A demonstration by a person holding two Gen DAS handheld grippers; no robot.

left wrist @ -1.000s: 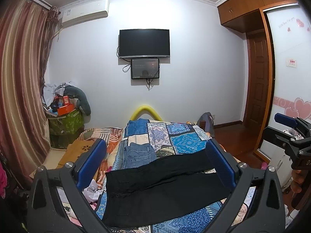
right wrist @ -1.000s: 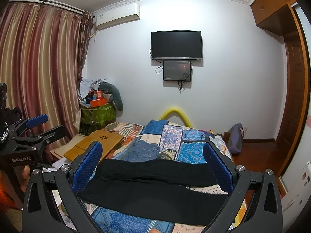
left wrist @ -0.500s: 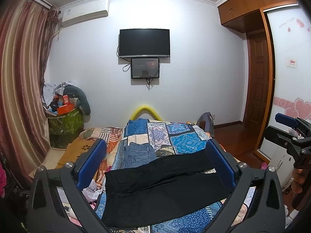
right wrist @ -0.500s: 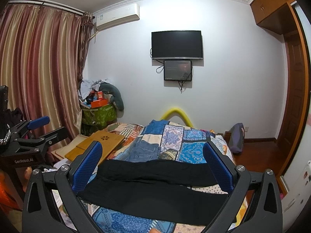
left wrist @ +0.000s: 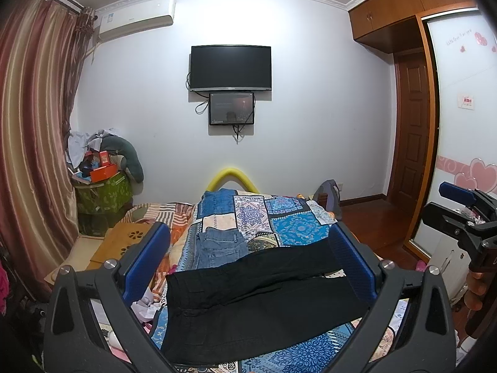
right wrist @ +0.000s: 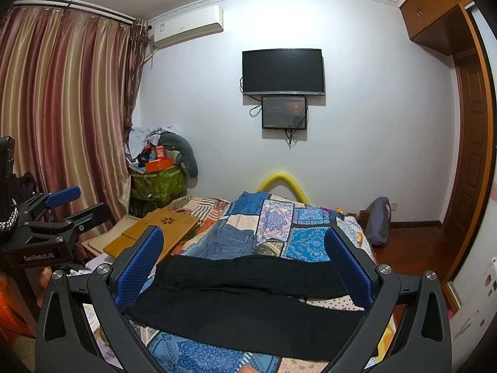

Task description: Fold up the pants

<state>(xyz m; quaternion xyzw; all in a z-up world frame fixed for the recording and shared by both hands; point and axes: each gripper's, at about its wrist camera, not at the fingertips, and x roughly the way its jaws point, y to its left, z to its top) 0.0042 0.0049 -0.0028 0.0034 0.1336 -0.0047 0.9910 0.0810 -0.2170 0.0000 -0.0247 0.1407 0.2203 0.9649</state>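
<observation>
Black pants (left wrist: 257, 298) lie spread flat across the near end of the bed, waist to the left, legs running right; they also show in the right wrist view (right wrist: 248, 298). My left gripper (left wrist: 248, 267) hovers above them, open wide and empty. My right gripper (right wrist: 245, 267) is also open wide and empty above the pants. Each gripper appears at the edge of the other's view: the right one (left wrist: 459, 217), the left one (right wrist: 52, 217).
Folded blue jeans (left wrist: 220, 245) lie on the patchwork bedspread (left wrist: 289, 227) behind the pants. A wooden lap table (right wrist: 155, 233) sits at the bed's left side. A cluttered green bin (right wrist: 157, 183) stands by the curtain. A wardrobe (left wrist: 459, 124) is on the right.
</observation>
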